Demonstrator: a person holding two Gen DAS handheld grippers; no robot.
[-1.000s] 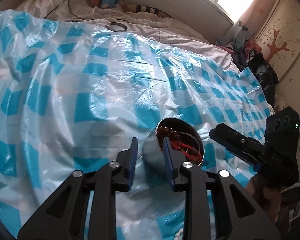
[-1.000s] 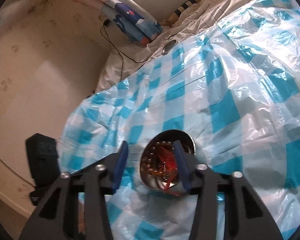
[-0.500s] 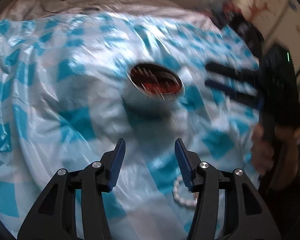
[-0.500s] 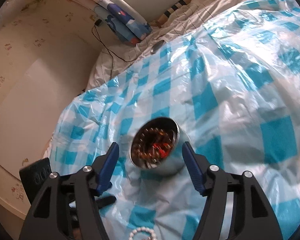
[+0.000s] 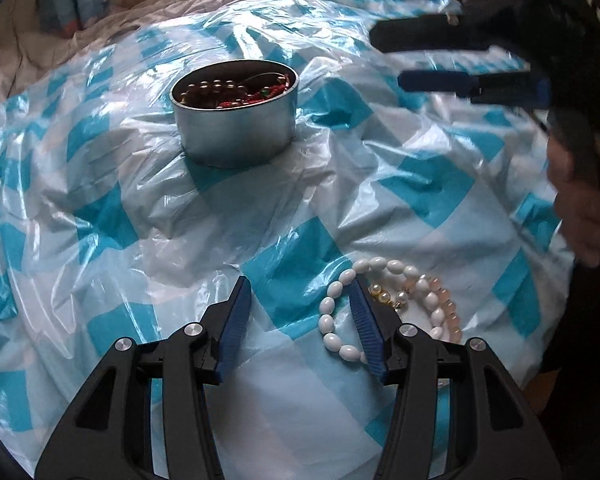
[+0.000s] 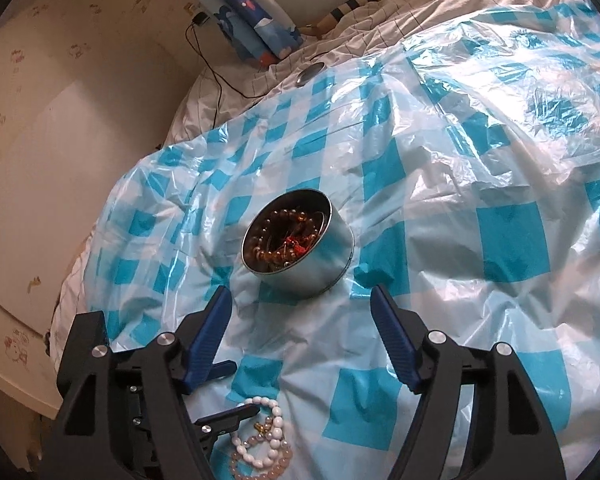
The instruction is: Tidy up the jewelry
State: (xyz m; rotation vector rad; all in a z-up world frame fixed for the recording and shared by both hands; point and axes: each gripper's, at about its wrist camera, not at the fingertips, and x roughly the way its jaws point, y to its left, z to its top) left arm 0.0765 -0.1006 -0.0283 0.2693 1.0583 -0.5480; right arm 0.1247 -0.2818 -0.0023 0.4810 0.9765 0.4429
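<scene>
The left hand-held gripper (image 5: 300, 300), half open and empty, hangs over the white bead bracelet (image 5: 342, 312) on the bed's checked plastic sheet (image 5: 420, 184), probably to grasp it, while the right hand-held gripper (image 6: 302, 304), whose jaws have just been opening wide with nothing between them, stands before the metal tin (image 6: 300, 248), which already holds beads.

L gripper (image 5: 300, 288) left tin (image 5: 236, 112), jaws opened, now over bracelets (image 5: 380, 300); R gripper (image 6: 302, 300) jaws just opening, empty.

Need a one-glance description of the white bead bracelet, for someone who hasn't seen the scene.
Find the blue-and-white checked plastic sheet spread over the bed, with a round metal tin of dark beads on it. Nearer the camera than the tin lies a small jewelry pile. The white bead bracelet is its largest loop: plain white oval beads, unlike the pink bead bracelet and the gold-and-pearl piece touching it.
</scene>
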